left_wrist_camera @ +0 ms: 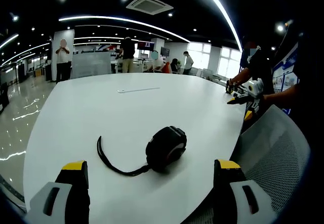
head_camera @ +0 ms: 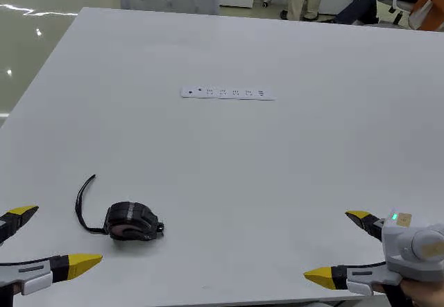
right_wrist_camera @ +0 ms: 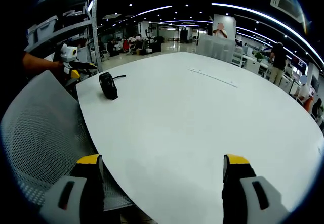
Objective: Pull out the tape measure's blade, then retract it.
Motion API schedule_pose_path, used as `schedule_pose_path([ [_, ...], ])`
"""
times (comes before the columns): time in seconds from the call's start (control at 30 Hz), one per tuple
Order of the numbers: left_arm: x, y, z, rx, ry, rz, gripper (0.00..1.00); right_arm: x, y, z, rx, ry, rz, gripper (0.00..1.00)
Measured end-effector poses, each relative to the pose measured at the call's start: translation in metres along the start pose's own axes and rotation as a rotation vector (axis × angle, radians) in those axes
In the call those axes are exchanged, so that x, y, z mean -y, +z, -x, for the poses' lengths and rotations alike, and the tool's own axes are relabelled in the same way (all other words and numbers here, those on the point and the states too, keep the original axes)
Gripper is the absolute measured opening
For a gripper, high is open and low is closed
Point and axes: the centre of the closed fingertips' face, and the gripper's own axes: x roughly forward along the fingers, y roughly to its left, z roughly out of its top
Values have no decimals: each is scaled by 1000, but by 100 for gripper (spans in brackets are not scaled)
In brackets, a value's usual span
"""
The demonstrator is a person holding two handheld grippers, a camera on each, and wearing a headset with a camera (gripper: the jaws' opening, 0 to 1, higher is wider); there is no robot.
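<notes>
Black-cased, the tape measure [head_camera: 132, 222] lies on the white worktop [head_camera: 291, 161] close to the front edge, on the person's left side. A thin black strap [head_camera: 83, 206] curls away from its case on the side nearer the left gripper.

The left gripper [head_camera: 54, 238] sits at the front left corner with its yellow-tipped fingers [head_camera: 83, 260] spread wide. The tape measure is just ahead of them and a little to their right, touching neither. In the left gripper view the tape measure [left_wrist_camera: 166, 148] stands beyond the left gripper [left_wrist_camera: 152, 165], lined up with the gap between its fingers, and the strap [left_wrist_camera: 114, 161] loops toward the left-hand finger.

The right gripper [head_camera: 338, 246] is held at the front right edge, its fingers also wide and holding nothing, well apart from the tape measure. In the right gripper view the right gripper [right_wrist_camera: 163, 159] faces bare worktop; the tape measure [right_wrist_camera: 108, 86] is far off at upper left, with the left gripper [right_wrist_camera: 76, 71] near it.

A white power strip [head_camera: 227, 93] lies farther out, mid-worktop.
</notes>
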Motion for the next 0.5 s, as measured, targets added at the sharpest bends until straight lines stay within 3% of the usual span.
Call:
schedule_pose_path([
  [0.5, 1, 3, -1, -2, -7, -11, 100, -2, -2, 1, -6, -5, 11, 100],
])
